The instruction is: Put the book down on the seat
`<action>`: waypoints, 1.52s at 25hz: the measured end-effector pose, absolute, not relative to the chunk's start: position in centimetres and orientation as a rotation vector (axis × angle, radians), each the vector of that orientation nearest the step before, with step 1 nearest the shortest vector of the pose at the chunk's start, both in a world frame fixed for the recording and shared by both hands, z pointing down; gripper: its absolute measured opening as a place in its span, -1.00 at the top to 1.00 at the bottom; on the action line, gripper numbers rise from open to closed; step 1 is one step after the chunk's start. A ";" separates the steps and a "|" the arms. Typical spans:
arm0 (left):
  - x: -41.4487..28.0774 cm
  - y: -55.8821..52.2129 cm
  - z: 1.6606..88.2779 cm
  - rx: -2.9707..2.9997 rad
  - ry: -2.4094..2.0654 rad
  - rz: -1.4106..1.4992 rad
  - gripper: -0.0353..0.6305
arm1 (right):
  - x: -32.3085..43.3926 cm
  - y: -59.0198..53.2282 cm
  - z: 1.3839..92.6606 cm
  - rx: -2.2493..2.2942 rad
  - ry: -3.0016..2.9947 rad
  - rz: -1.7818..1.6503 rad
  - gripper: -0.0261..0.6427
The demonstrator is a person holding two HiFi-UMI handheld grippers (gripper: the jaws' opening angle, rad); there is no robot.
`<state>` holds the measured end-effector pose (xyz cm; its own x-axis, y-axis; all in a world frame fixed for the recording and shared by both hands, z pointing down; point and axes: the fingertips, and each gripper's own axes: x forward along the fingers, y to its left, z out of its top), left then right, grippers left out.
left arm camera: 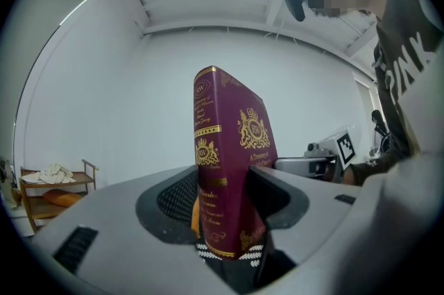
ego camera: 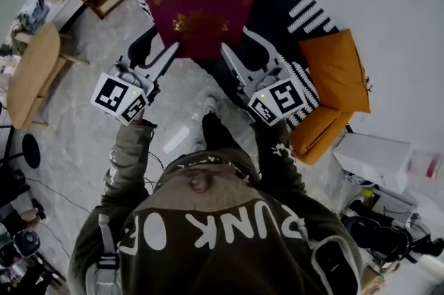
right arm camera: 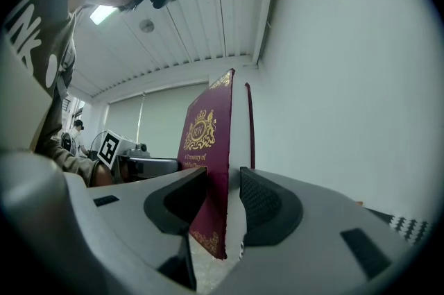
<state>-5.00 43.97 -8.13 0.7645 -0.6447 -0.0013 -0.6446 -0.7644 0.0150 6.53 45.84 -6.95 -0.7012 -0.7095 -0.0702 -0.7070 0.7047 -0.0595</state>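
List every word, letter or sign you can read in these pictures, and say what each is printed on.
"RW": gold crest on the book cover and spine.
"A Treasury of": book cover under the crest; the rest is unclear.
"PUNK": shirt, large white letters; neighbouring word unsure.
Spine title lines: too small to read.
Cubes on the left gripper and right gripper: square markers, no words.
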 end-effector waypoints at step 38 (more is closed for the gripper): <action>-9.3 4.0 19.5 2.521 -1.033 0.112 0.25 | 2.2 5.1 19.1 -1.242 2.942 -0.633 0.44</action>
